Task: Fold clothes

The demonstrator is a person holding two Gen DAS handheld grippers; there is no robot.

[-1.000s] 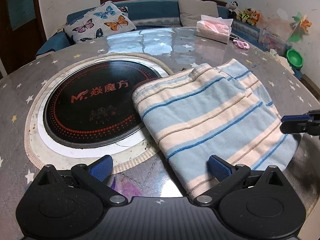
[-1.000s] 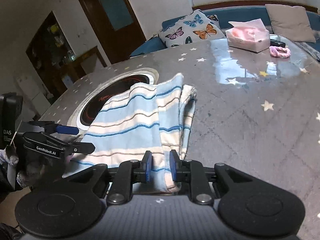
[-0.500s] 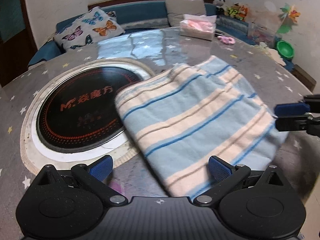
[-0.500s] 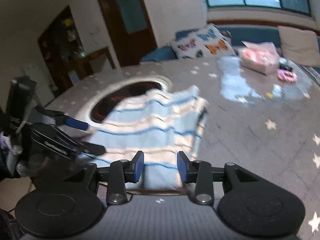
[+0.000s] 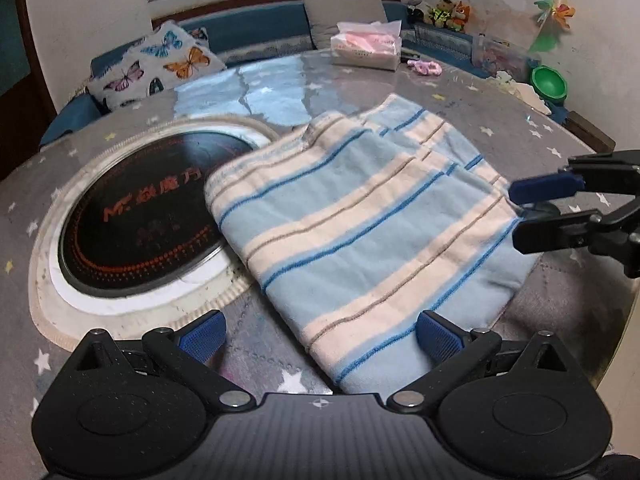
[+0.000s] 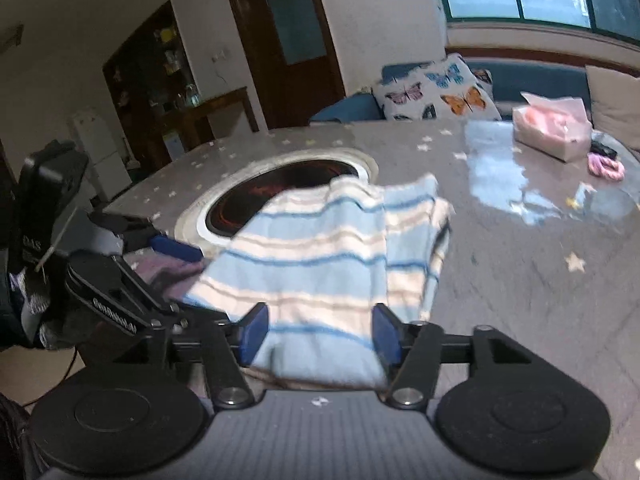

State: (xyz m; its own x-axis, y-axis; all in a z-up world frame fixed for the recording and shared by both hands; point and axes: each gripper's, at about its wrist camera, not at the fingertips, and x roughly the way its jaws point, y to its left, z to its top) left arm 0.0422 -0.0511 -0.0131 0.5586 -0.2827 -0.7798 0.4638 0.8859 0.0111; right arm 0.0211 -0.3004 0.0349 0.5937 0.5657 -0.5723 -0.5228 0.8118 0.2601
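Note:
A folded light-blue and cream striped garment (image 5: 360,216) lies flat on the grey star-patterned table, its left part over the black round cooktop (image 5: 148,216). My left gripper (image 5: 320,334) is open and empty at the garment's near edge. My right gripper (image 6: 316,334) is open, its blue pads on either side of the garment's near edge (image 6: 320,280) without pinching it. The right gripper also shows in the left wrist view (image 5: 536,206), open at the garment's right edge. The left gripper shows at the left of the right wrist view (image 6: 160,256).
A pink tissue box (image 5: 366,50) and a pink hair tie (image 5: 426,67) sit at the table's far side. A butterfly pillow (image 5: 156,66) lies on the blue bench behind. A green bowl (image 5: 548,84) stands at the far right. The table edge runs near right.
My right gripper has opened from nearly shut and let go of the garment's edge. Both grippers have risen and pulled back a little. The garment now lies flat.

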